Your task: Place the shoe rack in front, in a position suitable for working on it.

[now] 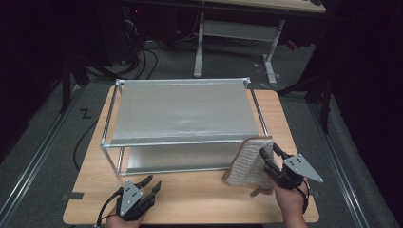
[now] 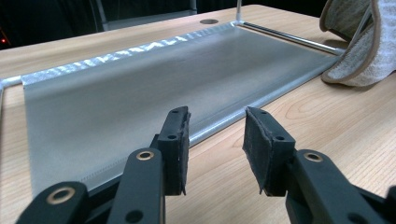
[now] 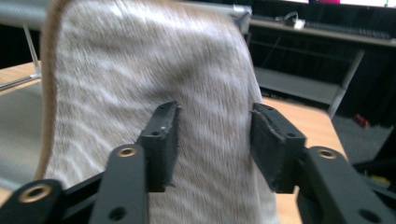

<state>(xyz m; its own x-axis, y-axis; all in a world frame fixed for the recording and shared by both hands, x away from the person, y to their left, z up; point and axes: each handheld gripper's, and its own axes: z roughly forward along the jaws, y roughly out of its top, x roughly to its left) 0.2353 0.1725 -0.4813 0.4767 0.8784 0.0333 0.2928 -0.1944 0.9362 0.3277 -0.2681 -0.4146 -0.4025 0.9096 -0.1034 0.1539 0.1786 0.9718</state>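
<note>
So I've got a claw in each hand at a wooden tabletop [image 1: 199, 190] with a two-level metal rack [image 1: 183, 114] sitting in the middle; the towel [image 1: 249, 161] is draped off the rack's front right corner, hanging down to the tabletop, tan edging round a pale ribbed weave. My right claw [image 1: 272, 164] is right up against it with the jaws spread wide; from the right gripper view the cloth sits behind and between the jaws but nothing is pinched yet, so it holds nothing. My left claw [image 1: 148, 183] is low near the front left of the tabletop, jaws also well apart and empty, pointing at the rack's lower shelf [image 2: 140, 93].

What could go wrong, my guess: the towel only looks hooked over that corner, so nudging it before closing could slide it off into a heap; biting too little cloth might let it slip out on a lift; tugging sideways could drag the light rack along.

Labels or writing: none I can read anywhere.
</note>
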